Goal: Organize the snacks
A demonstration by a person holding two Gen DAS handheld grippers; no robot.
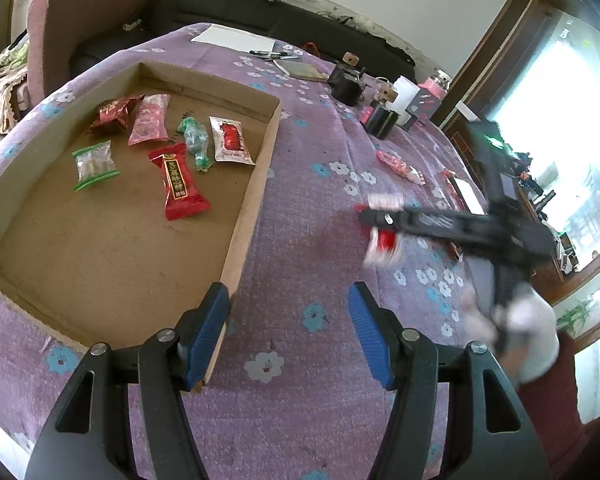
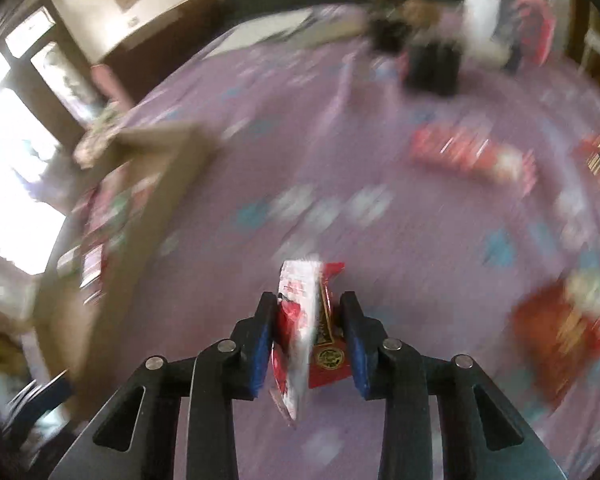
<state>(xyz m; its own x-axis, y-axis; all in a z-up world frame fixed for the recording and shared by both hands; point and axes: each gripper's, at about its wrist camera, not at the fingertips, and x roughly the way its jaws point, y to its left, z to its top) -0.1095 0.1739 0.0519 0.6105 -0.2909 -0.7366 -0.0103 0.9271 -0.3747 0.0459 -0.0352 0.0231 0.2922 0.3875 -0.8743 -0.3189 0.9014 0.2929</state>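
The left gripper (image 1: 288, 330), black-armed with blue ribbed pads, hangs with its jaws apart and nothing between them, straddling the near right corner of the shallow brown cardboard tray (image 1: 256, 184). One blue pad sits just over that corner's wall; the other is over the purple flower-print cloth (image 1: 300, 240) that covers the tabletop.

To the right of the tray, above the cloth, the right gripper (image 2: 309, 340) is clamped on two snack packets at once: a red-and-white packet (image 2: 296, 320) and a red packet with a gold seal (image 2: 330, 354), both pinched between the blue pads. A white-gloved hand (image 1: 528, 332) with a dark red sleeve holds this gripper. The right wrist view is heavily blurred.

Inside the tray, towards its far end, lie six packets: a clear green-edged packet (image 1: 95, 165), a long red packet with a black label (image 1: 182, 184), a green twist-wrapped sweet (image 1: 196, 142), a white-and-red packet (image 1: 230, 140), a pink packet (image 1: 150, 120) and a dark red packet (image 1: 116, 114).

Further right of the tray, more red packets (image 1: 400, 166) lie loose on the cloth. Beyond the tray's far right corner stand black cylindrical containers (image 1: 380, 120), with pens and white paper (image 1: 236, 38) behind.
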